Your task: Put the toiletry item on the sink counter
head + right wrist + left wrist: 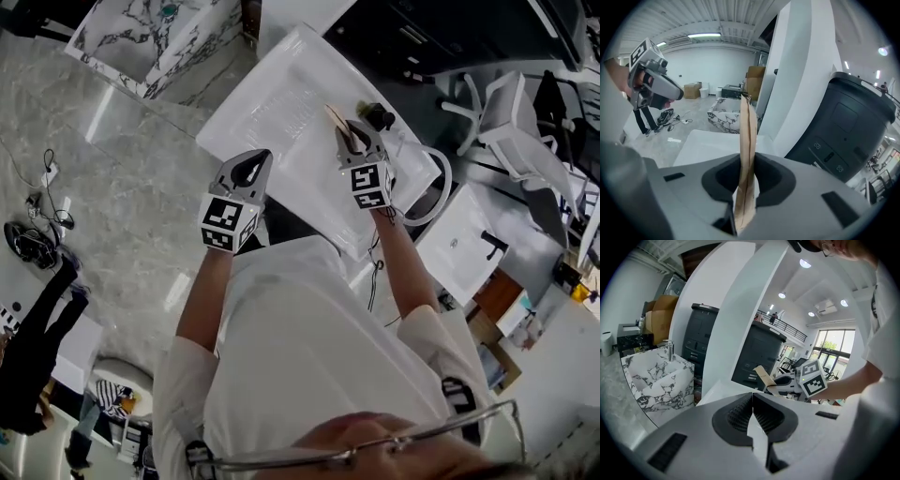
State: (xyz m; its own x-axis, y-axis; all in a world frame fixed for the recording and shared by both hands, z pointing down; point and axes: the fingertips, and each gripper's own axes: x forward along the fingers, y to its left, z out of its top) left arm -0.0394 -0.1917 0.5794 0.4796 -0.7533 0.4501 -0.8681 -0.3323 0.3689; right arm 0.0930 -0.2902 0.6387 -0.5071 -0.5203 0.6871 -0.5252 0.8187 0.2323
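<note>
A flat tan paper toiletry packet (746, 140) stands upright, and my right gripper (746, 174) is shut on its lower part. In the head view this right gripper (355, 139) hovers over the far side of the white sink counter (272, 122), the packet (335, 118) sticking out beyond its jaws. My left gripper (249, 171) hangs above the counter's near edge, to the left of the right one. Its jaws meet with nothing between them in the left gripper view (752, 401), which also shows the right gripper (802, 382) and the packet (762, 376).
A black faucet (380, 115) stands just beyond the right gripper. A marble-patterned basin (155, 33) sits on the floor at the far left, another white basin (464, 239) to the right. Cables (42, 202) lie on the grey floor. A dark cabinet (841, 131) rises at the right.
</note>
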